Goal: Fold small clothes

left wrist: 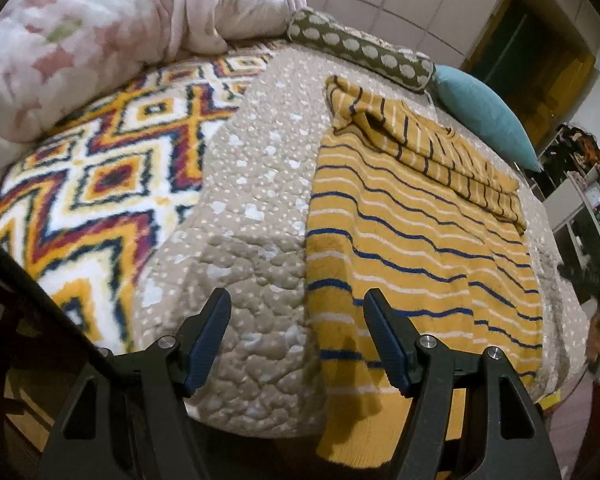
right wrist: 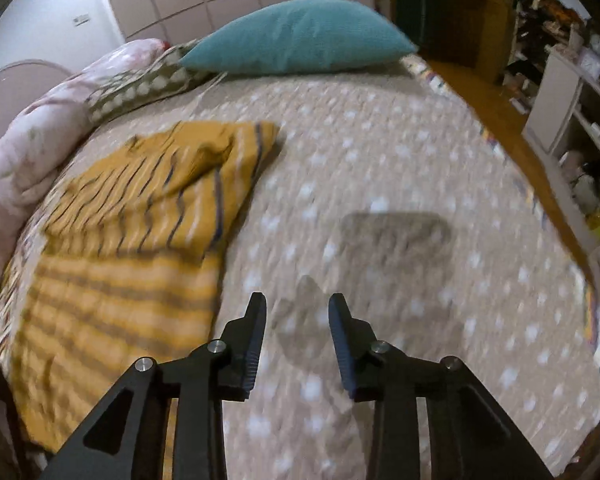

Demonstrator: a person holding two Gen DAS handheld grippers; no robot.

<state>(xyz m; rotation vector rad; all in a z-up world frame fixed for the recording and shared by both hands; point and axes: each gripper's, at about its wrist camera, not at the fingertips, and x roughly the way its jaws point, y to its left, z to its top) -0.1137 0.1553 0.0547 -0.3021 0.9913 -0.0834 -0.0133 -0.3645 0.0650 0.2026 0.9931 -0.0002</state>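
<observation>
Fingers of the left gripper (left wrist: 296,308) stand wide apart and hold nothing, over the near edge of the bed (left wrist: 256,208). The right gripper (right wrist: 297,312) is open too, a bit narrower, above bare blanket. The yellow striped shirt (left wrist: 412,232) lies flat, running long from the near edge toward the pillows, its far part folded over. A blue pillow (right wrist: 300,36) and a spotted pillow (left wrist: 360,50) sit at the far edge.

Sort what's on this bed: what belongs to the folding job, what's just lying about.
For the job:
- yellow striped garment, partly folded
- left gripper and right gripper, both open, holding nothing

Lying about:
- teal pillow
- olive dotted cushion
- pink floral comforter
- patterned blanket
- beige quilt, the work surface
</observation>
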